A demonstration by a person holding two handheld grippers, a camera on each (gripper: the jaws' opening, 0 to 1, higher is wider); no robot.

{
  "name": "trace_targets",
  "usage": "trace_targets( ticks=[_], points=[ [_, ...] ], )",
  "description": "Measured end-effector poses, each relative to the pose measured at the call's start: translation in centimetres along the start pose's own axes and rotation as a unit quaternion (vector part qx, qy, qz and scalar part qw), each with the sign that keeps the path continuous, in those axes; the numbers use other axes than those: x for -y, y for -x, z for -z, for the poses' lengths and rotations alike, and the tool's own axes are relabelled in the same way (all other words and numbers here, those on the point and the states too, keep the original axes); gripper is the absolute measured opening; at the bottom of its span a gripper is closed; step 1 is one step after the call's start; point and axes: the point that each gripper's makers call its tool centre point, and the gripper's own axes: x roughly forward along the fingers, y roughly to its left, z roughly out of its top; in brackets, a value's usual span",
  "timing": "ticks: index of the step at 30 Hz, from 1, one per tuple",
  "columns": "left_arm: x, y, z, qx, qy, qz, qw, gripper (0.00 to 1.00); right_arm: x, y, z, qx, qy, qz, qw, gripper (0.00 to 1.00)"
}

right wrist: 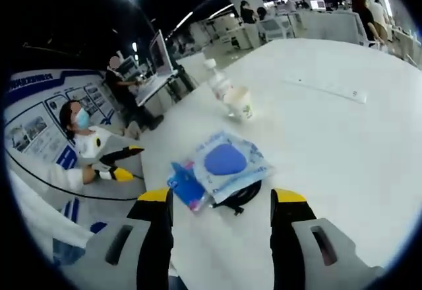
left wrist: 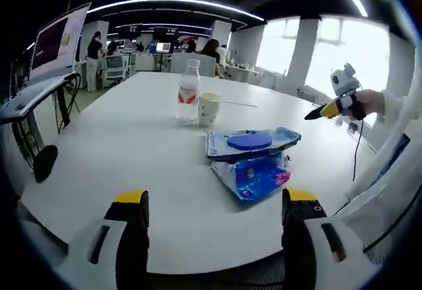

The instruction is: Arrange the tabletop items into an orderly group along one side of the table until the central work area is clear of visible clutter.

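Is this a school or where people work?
Probably an office or lab where people work: a big white table, people standing at desks in the back, and a large screen on a stand.

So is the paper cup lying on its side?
No, the paper cup stands upright beside the water bottle on the white table.

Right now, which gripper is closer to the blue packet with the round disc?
The right gripper: the blue packet lies just beyond its open jaws. The left gripper hangs over the table's near edge, farther back from it.
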Motion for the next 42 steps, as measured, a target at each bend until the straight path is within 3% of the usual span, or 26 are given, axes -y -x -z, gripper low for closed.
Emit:
trace_targets(
  ticks=[5,12,16,18,21,22,27,28,31,38,42],
  points=[
    [0.3,-0.2,0.4,-0.012,0.011,0.009,0.9998,0.87,0.9,0.6,0.4,0.016,-0.027,0.017,0.9994,0.57],
    [-0.4,0.1,-1.1,0.012,0.029,0.000,0.9995,0.85,1.1,0.2,1.8,0.017,-0.048,0.027,0.9983,0.56],
    [-1.1,-0.3,-0.8,-0.009,0.038,-0.013,0.9991,0.84,1.3,0.2,2.6,0.007,-0.051,0.032,0.9981,0.55],
    [-1.2,-0.6,-1.7,0.005,0.058,-0.009,0.9983,0.83,1.2,0.2,3.1,0.001,-0.054,0.033,0.9980,0.55],
    [-2.3,-2.2,-3.6,0.038,0.108,-0.025,0.9931,0.80,1.3,0.1,3.5,-0.006,-0.056,0.032,0.9979,0.53],
    [-2.6,-2.8,-3.8,0.037,0.116,-0.029,0.9922,0.79,1.3,-0.1,3.6,-0.010,-0.057,0.031,0.9979,0.53],
    [-1.7,-6.9,-4.4,0.028,0.142,-0.004,0.9895,0.75,1.1,-0.5,3.1,-0.014,-0.052,0.034,0.9979,0.48],
    [-1.5,-7.8,-3.8,0.000,0.153,0.003,0.9882,0.72,1.1,-0.6,2.9,-0.013,-0.050,0.034,0.9981,0.48],
    [-1.6,-10.0,-3.6,-0.027,0.194,0.015,0.9805,0.62,0.7,-0.9,2.3,-0.009,-0.047,0.025,0.9985,0.47],
    [-2.6,-13.2,-5.4,-0.009,0.217,0.013,0.9760,0.63,0.1,-2.1,2.6,-0.019,-0.058,0.007,0.9981,0.45],
    [-2.5,-14.0,-5.1,-0.019,0.231,0.017,0.9727,0.61,0.1,-2.9,2.1,-0.008,-0.092,0.003,0.9957,0.40]
  ],
)
